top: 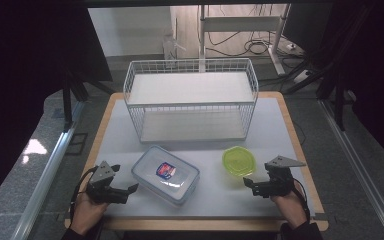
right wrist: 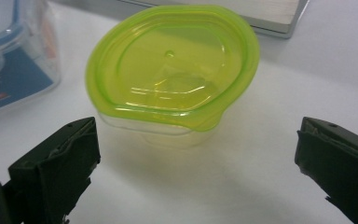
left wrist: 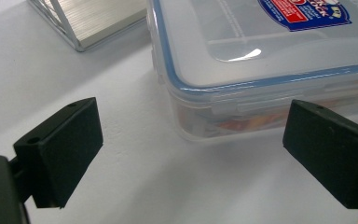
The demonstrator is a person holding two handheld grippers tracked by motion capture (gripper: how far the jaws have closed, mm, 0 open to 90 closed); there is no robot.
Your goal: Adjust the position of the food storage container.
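Left gripper point(top: 130, 190) rests low over the table point(top: 275, 125) at the near edge, jaws spread wide with nothing between them. Directly ahead of it lies the clear rectangular box point(top: 165, 174), lid with a blue seal and a red-and-blue label; in the left gripper view the box point(left wrist: 265, 60) has its near corner just beyond the jaw tips, not touching either jaw. Right gripper point(top: 248, 186) is likewise held low, jaws wide apart and empty. Ahead of it and slightly toward its right jaw sits the small tub with green lid point(top: 239, 161); in the right gripper view the tub point(right wrist: 170, 74) stands upright just past the jaw tips, clear of both, lid seated on a transparent base. The box edge shows beyond that gripper's left jaw, near the tub but apart from it. Farther ahead of both grippers stands the white wire rack point(top: 190, 100), two shelves, open front facing the person.
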